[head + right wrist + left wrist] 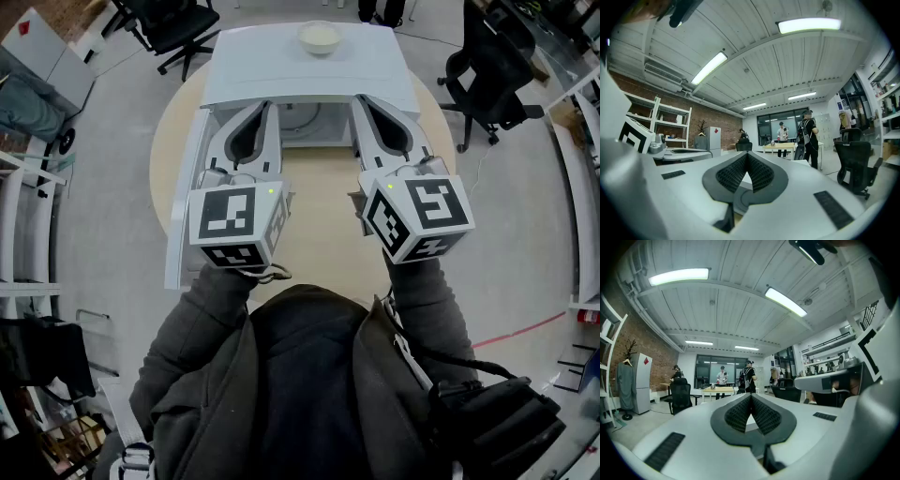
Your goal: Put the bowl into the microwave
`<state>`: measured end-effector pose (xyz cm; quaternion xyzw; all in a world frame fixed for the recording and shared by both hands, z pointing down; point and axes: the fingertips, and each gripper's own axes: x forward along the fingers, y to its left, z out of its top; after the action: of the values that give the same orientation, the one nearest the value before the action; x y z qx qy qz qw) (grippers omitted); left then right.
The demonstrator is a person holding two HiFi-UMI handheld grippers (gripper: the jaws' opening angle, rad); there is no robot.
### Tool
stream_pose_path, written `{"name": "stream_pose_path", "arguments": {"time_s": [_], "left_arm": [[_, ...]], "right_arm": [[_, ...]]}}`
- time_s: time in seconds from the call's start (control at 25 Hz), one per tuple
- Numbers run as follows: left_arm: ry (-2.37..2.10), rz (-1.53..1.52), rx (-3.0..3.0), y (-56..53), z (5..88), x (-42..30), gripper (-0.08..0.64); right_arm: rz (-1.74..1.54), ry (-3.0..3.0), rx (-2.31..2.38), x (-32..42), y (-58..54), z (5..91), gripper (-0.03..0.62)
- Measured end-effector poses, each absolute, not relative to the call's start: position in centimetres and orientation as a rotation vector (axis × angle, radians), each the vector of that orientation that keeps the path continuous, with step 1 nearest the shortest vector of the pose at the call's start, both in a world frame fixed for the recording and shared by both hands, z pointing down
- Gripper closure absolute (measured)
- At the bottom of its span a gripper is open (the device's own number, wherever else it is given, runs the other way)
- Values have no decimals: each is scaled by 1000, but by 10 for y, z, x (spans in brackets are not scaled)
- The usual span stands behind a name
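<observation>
A white bowl (319,37) stands on top of the white microwave (309,73), at the far side of the round wooden table (319,202). The microwave's door (181,211) hangs open along the left, and part of the cavity shows between my two grippers. My left gripper (266,106) and right gripper (361,100) are held level side by side, tips at the microwave's front and well short of the bowl. Both are shut with nothing in them: the ribbed pads meet at the tip in the left gripper (751,397) view and the right gripper (747,154) view.
Black office chairs stand behind the table at the left (178,28) and right (487,80). White shelving (23,234) lines the left side. Several people stand round a far table (780,146), and a brick wall (719,129) lies beyond.
</observation>
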<state>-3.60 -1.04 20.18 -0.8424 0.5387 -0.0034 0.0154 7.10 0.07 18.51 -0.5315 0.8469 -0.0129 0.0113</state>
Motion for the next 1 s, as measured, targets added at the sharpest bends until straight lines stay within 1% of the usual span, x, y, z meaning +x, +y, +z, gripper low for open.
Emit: {"name": "stream_pose_path", "arguments": {"time_s": [0.68, 0.8, 1.0], "left_arm": [[1686, -83, -2624, -3, 212, -19, 551], [1716, -95, -2614, -9, 220, 0, 552], [1815, -145, -2564, -36, 234, 54, 551]], "right_arm": [[-134, 2619, -1657, 90, 10, 200, 584], [-170, 2632, -1639, 112, 4, 212, 584], [-250, 2699, -1535, 169, -28, 228, 584]]}}
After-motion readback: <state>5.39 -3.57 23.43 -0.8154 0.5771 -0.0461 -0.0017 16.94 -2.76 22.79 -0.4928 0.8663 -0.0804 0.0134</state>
